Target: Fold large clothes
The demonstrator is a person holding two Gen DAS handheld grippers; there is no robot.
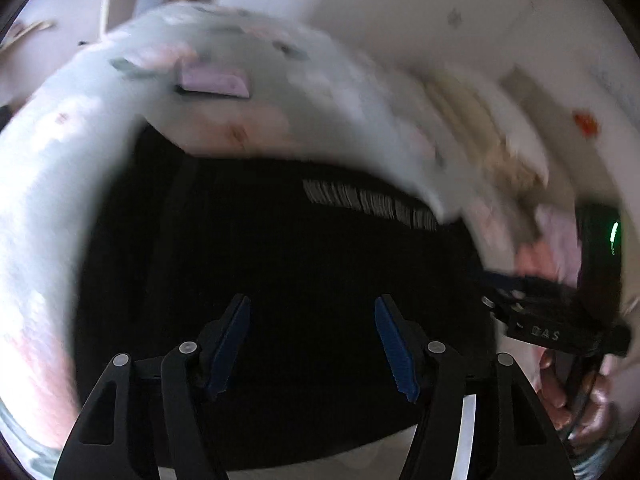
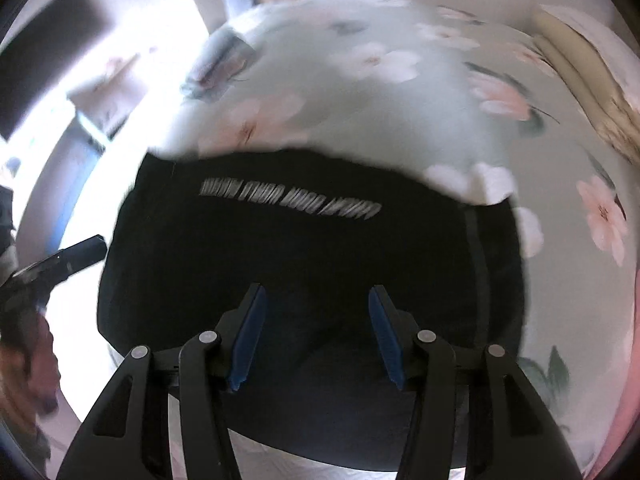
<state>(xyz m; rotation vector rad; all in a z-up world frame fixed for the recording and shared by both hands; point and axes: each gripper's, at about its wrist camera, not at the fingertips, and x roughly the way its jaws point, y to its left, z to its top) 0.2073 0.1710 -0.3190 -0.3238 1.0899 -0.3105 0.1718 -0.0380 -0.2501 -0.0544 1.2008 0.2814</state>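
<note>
A black garment with a line of white lettering lies flat on a pale green floral bedspread. It also shows in the right wrist view, with the lettering across its far part. My left gripper is open and empty just above the black cloth. My right gripper is open and empty above the same cloth. The right gripper also shows at the right edge of the left wrist view. The left gripper shows at the left edge of the right wrist view. Both views are motion-blurred.
A small lilac object lies on the bedspread beyond the garment. Beige pillows sit at the bed's far right by a white wall. A dark screen and bright floor lie left of the bed.
</note>
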